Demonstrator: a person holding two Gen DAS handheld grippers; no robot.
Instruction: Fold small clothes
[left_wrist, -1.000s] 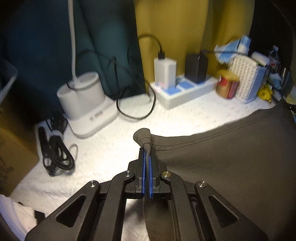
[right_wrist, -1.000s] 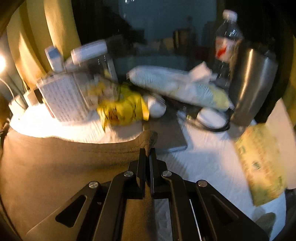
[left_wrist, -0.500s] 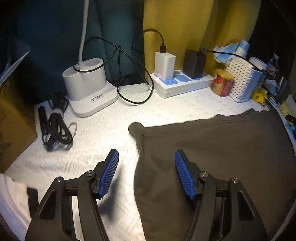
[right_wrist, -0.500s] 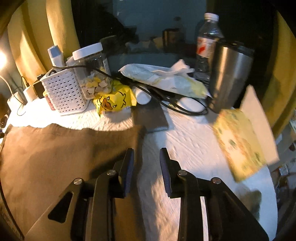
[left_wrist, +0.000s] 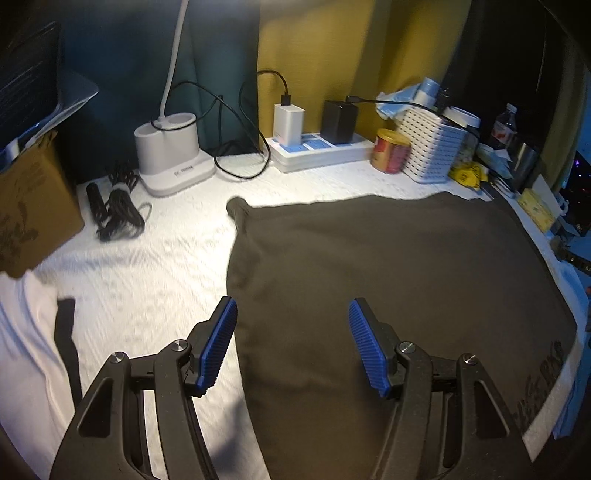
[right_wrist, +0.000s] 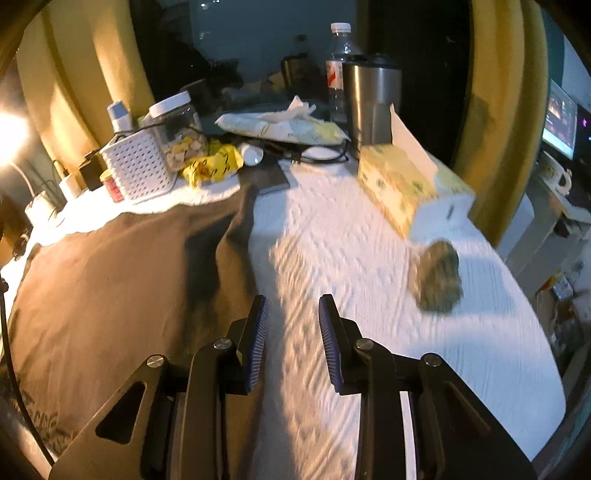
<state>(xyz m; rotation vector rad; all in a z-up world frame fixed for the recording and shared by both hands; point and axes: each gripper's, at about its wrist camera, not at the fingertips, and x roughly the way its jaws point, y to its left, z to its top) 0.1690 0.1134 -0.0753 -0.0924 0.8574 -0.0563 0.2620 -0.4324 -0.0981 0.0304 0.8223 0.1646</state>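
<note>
Hovering over the dark garment (left_wrist: 388, 258), the left claw (left_wrist: 291, 347) stands wide open, its blue ribbed pads (left_wrist: 218, 343) well apart and gripping nothing; the cloth's left edge runs beneath the gap between them. The right claw (right_wrist: 291, 339) is parted more narrowly and is just as empty, with only the white textured surface (right_wrist: 369, 258) showing between its pads, and the garment's right edge just beside its left finger.

The garment lies spread flat across the white surface, one corner poking up near the white lamp base (left_wrist: 170, 155), another reaching toward the white perforated basket (right_wrist: 138, 171). Pale lettering runs along the hem nearest me, in the left wrist view at the lower right, but it is too distorted to read. The lamp base carries a small printed label, also illegible. A red and gold tin (left_wrist: 391, 155) stands beside the basket, its wording blurred. A yellow packet (right_wrist: 210, 166) lies by a lidded jar (right_wrist: 181, 129), and a patterned tissue box (right_wrist: 402, 184) sits well off to the right.
</note>
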